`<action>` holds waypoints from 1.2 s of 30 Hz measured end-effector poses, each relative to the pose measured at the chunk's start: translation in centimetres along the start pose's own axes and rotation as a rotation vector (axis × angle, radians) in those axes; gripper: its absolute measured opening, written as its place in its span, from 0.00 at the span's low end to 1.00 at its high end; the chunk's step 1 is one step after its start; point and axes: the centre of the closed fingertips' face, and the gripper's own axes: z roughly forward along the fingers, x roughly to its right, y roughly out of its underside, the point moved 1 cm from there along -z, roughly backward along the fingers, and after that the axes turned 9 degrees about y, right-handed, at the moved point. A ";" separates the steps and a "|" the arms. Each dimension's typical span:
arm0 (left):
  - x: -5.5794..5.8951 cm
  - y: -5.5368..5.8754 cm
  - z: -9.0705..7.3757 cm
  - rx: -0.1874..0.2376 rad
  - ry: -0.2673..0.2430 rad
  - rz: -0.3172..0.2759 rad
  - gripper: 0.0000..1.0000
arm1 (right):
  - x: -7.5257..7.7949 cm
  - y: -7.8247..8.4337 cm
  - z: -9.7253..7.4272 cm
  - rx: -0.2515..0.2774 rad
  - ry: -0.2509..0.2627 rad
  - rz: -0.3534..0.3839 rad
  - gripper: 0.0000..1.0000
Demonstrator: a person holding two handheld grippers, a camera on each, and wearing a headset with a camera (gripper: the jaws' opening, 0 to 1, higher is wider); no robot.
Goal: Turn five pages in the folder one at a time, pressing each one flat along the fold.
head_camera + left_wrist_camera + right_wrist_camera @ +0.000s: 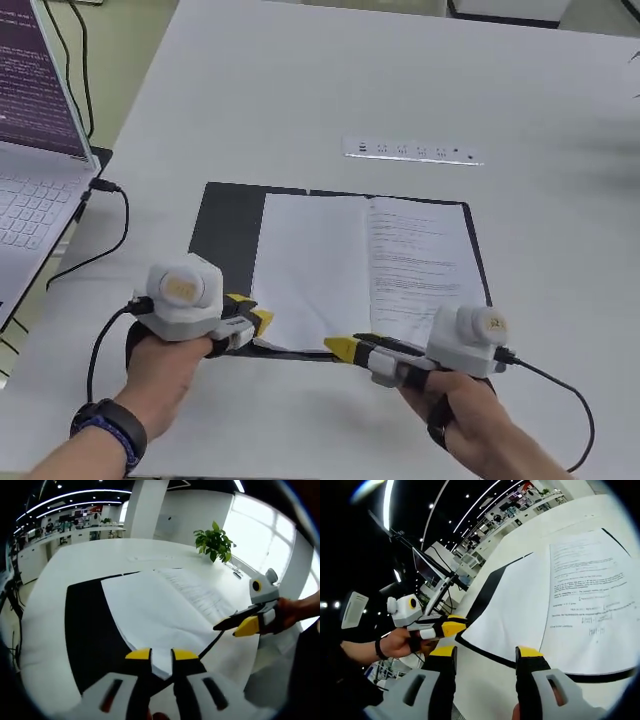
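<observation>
An open black folder point(225, 240) lies flat on the white table, with a blank white page point(310, 265) on its left and a printed page point(420, 260) on its right. My left gripper point(252, 312) hovers at the folder's near edge, by the blank page's lower left corner. Its own view shows the jaws point(161, 655) a narrow gap apart with nothing between them. My right gripper point(345, 348) sits at the near edge below the fold. Its jaws point(486, 652) stand wide apart and empty, pointing over the pages point(585, 595).
An open laptop point(30, 160) stands at the far left with a black cable point(100, 250) running along the table. A white power strip point(412, 152) lies beyond the folder. A potted plant point(215, 542) is at the table's far side.
</observation>
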 end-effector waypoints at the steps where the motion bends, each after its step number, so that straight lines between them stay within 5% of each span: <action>1: -0.1 0.2 0.2 -0.008 0.001 -0.001 0.10 | 0.1 0.1 -0.1 0.000 0.002 0.003 0.46; 10: -1.4 3.9 1.7 -0.087 -0.019 -0.051 0.00 | 0.4 -0.2 -0.6 0.003 0.002 0.018 0.42; 22: -0.9 3.6 1.3 -0.066 -0.042 -0.080 0.00 | 1.6 -2.4 0.5 0.017 0.007 -0.002 0.33; 36: -1.1 3.6 1.5 -0.073 -0.058 -0.063 0.00 | 4.8 -9.4 3.7 0.125 0.052 0.012 0.16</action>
